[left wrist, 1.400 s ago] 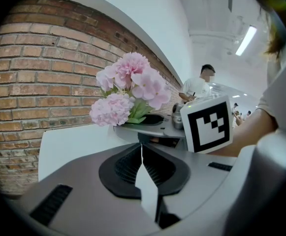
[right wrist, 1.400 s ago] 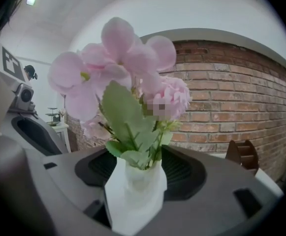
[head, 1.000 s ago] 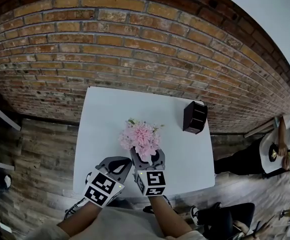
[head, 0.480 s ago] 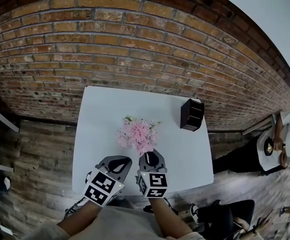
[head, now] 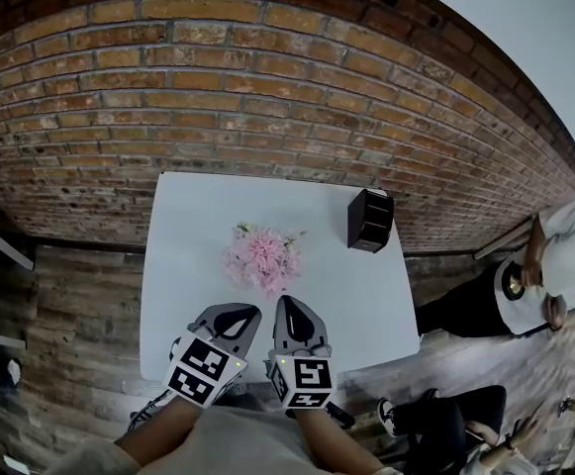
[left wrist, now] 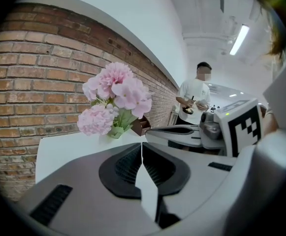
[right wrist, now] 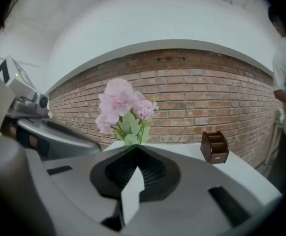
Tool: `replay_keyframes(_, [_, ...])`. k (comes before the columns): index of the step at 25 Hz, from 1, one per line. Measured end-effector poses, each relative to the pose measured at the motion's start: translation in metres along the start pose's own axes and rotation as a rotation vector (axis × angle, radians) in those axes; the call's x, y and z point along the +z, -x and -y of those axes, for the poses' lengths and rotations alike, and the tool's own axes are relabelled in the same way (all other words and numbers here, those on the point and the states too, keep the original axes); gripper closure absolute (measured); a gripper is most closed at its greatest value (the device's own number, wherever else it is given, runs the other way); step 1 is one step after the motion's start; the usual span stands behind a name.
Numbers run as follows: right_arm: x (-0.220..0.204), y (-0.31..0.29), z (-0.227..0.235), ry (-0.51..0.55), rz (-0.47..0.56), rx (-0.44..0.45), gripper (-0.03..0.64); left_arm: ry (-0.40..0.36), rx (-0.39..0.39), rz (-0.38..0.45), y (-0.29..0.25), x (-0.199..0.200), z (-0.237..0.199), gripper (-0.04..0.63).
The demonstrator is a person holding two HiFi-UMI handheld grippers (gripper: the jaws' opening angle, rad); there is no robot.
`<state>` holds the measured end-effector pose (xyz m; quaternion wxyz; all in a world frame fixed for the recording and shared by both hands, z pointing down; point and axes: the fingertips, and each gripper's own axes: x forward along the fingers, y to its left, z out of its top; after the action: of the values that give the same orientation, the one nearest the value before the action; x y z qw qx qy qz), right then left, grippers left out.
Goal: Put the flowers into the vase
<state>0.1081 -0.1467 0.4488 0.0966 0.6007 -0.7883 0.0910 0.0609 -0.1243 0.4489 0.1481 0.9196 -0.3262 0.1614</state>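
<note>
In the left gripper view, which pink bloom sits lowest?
The bloom at lower left, beside the green leaves; the other blooms stand higher, to its right.

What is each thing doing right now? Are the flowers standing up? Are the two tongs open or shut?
pink flowers: standing upright on the white table, with nothing touching them.
left tongs: shut, with nothing between them.
right tongs: shut, have just been closing, nothing between them, apart from the flowers.
brown box: upright near the table's far corner, untouched.
</note>
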Motion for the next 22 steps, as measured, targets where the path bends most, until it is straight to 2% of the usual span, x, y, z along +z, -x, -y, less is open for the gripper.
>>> replay_keyframes(10, [0.038,0.025,-0.031,0.035,0.086,0.059,0.611,-0.033,0.117,0.132,0.024,0.029,-0.008,0.586])
replay_keyframes(22, [0.075,0.041,-0.053,0.067,0.167,0.101,0.611,-0.07,0.168,0.24,0.049,0.059,-0.002,0.586])
